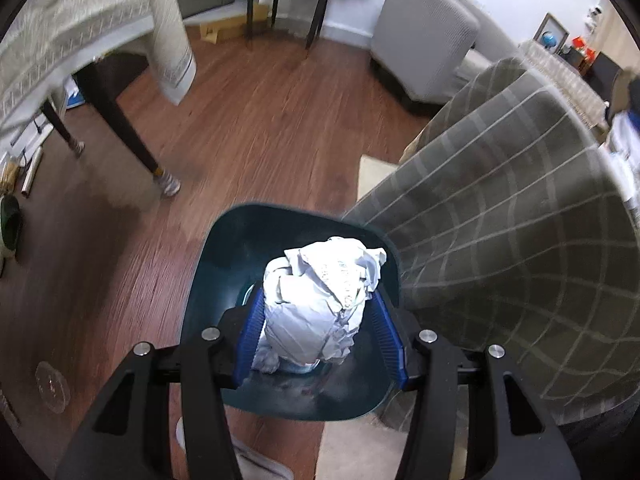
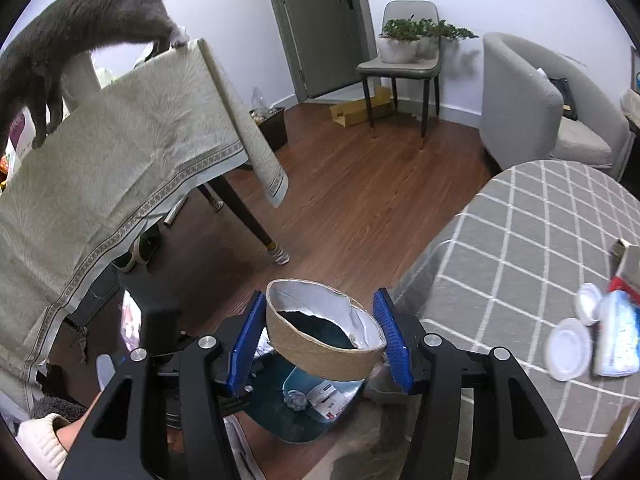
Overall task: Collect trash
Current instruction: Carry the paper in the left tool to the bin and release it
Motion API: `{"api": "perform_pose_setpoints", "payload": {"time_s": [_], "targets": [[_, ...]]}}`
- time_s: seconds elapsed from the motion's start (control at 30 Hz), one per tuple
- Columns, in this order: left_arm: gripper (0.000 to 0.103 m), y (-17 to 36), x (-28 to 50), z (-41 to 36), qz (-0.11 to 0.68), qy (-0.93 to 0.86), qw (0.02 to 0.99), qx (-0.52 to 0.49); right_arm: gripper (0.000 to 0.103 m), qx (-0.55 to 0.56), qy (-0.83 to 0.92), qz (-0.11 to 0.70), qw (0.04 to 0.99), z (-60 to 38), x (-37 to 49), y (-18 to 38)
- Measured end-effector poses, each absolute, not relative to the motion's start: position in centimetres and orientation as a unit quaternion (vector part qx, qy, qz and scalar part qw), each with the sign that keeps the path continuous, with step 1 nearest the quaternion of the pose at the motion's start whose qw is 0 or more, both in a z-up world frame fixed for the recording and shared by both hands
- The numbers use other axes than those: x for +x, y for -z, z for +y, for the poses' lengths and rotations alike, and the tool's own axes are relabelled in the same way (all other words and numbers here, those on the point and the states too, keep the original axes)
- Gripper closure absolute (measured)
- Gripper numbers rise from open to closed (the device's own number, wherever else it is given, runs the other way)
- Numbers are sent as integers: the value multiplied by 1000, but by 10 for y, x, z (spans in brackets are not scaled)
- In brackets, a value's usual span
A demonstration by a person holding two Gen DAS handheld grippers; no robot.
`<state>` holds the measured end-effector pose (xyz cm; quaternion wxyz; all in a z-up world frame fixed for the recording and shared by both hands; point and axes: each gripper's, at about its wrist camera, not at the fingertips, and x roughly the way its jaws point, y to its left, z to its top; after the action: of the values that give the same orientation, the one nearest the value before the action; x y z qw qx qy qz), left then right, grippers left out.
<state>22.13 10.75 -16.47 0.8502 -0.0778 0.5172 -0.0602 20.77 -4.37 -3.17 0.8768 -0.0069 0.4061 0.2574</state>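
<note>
The left gripper (image 1: 320,320) holds a paper wad (image 1: 320,304) between its blue fingers (image 1: 252,336), which are partly closed and press its sides. The wad hangs right over the mouth of the bin (image 1: 224,248), a dark teal tub on the floor beside the counter (image 1: 520,240) with the checked cloth. The step in hand looks like the drop. The wad is already centred over the opening, so the thing to do is open the fingers fully and let it fall straight, without swinging the hand. The wad is light and springy, so it may cling to one pad. A slight downward dip before letting go should help it clear the rim.

The right gripper (image 2: 320,336) holds a cardboard ring (image 2: 320,340) with torn white lining, fingers (image 2: 390,344) about a third open and clamped on its sides. In the right wrist view it sits above the bin (image 2: 304,424), nearer the far edge, with some scraps (image 2: 316,396) already lying inside. It is best to wait until the wad has dropped, then bring the ring over the middle, since both grippers crowd the same small opening and could knock each other.

More rubbish (image 2: 592,336), white lids and a wrapper, lies on the counter (image 2: 520,240). A cat (image 2: 80,32) stands on the other cloth-covered table (image 2: 120,160), well apart from the bin.
</note>
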Motion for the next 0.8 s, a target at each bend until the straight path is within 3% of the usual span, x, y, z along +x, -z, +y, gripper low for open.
{"api": "perform_pose_setpoints", "payload": {"time_s": [0.4, 0.8], "targets": [[46, 206, 212, 126, 574, 47, 814, -69, 47, -14, -266, 442, 857, -6, 219, 61], [33, 209, 203, 144, 573, 47, 815, -69, 47, -30, -264, 474, 839, 22, 228, 95]]}}
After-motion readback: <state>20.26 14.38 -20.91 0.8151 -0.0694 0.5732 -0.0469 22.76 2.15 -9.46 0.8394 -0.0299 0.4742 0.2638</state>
